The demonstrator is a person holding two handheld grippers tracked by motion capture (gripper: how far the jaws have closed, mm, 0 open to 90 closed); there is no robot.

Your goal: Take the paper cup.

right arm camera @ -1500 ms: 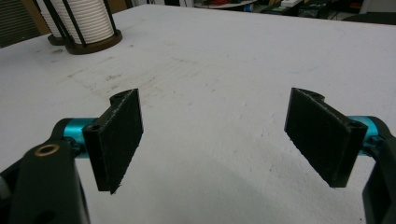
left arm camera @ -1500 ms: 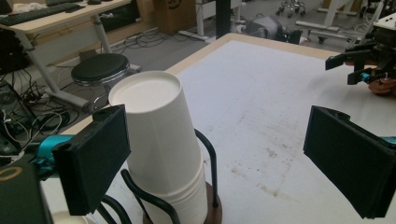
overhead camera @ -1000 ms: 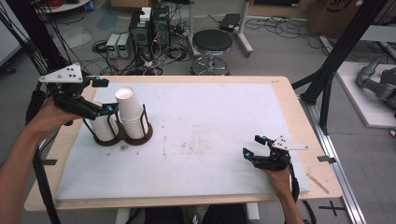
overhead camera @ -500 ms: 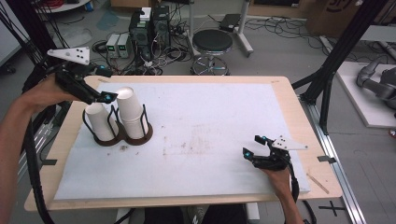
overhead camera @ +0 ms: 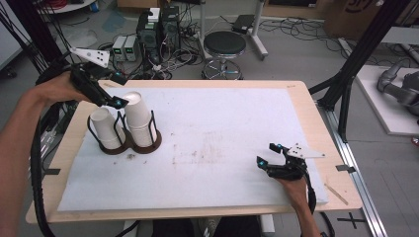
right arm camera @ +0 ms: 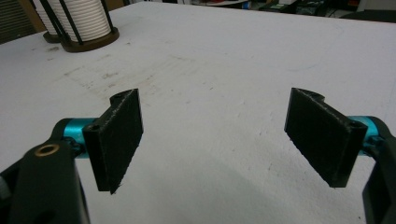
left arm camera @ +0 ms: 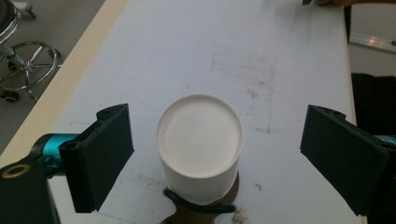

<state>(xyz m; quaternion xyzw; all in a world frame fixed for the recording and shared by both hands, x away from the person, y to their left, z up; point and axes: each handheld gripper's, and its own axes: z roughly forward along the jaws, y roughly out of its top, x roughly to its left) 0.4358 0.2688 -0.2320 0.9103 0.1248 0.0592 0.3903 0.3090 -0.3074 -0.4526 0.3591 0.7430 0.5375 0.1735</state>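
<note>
Paper cup stack | upside down in right ring of holder, table's left | light, thin-walled, crushable: pinch sides gently near top | left gripper jaws apart, just been narrowing, pads clear of cup | right gripper wide, empty

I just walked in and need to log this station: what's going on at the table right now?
A person is working with a handheld gripper in each hand. The left gripper is held above two stacks of upside-down white paper cups: a taller stack and a shorter stack, both standing in a dark two-ring holder on the white table mat. Its jaws stand apart on either side of one stack's top cup without touching it, having just closed a little. The right gripper rests open near the table's front right, holding nothing.
</note>
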